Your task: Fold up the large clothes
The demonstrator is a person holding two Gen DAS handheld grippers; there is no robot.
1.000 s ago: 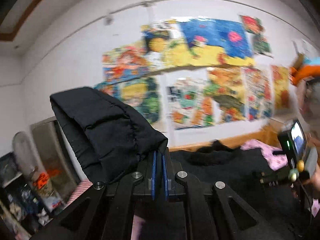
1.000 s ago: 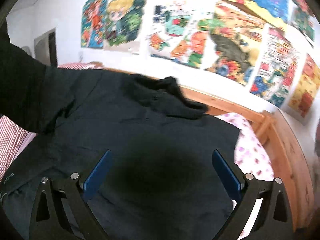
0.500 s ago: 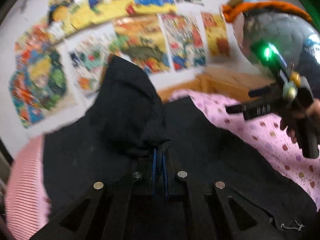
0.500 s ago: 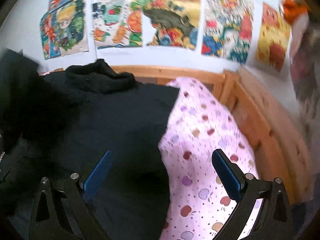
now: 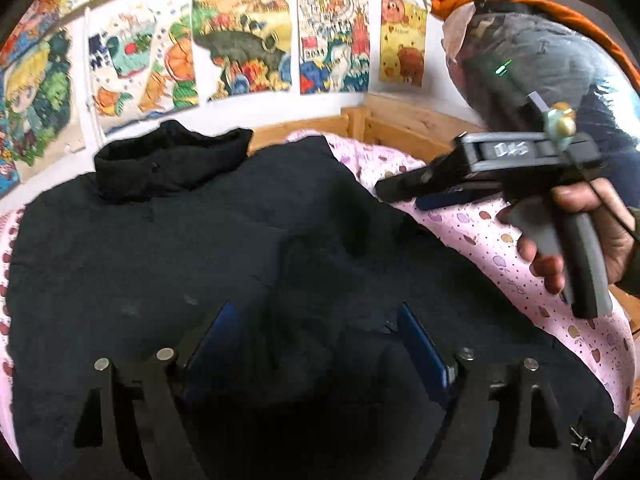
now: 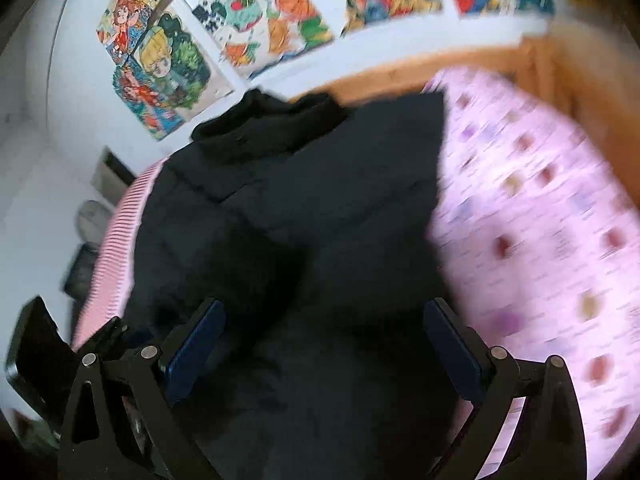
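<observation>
Since a second ago, my left gripper [image 5: 316,344] has let go of the black sleeve it was pinching high against the wall of posters; its blue pads now stand wide apart with nothing between them, hovering low over the black jacket [image 5: 200,248]. My right gripper [image 6: 324,356] has swung from the spotted sheet toward the garment, and its jaws are spread wide and empty as they were before.

I see the jacket lying flat on the bed, collar [image 5: 172,156] toward the wall and the wooden bed frame [image 5: 400,120]. A folded layer of black fabric lies across its middle, its edge running diagonally in front of my left pads. In the right wrist view the jacket [image 6: 300,208] fills the centre, with the pink spotted sheet [image 6: 540,220] bare to its right and a pink striped edge [image 6: 120,240] along its left. That view is smeared by motion, so fine detail is hard to read.

From the left wrist view I can see the right gripper [image 5: 404,194] held by a hand [image 5: 592,236] over the sheet just beside the jacket's right shoulder, apart from the cloth. Colourful posters [image 5: 240,36] cover the wall behind.
</observation>
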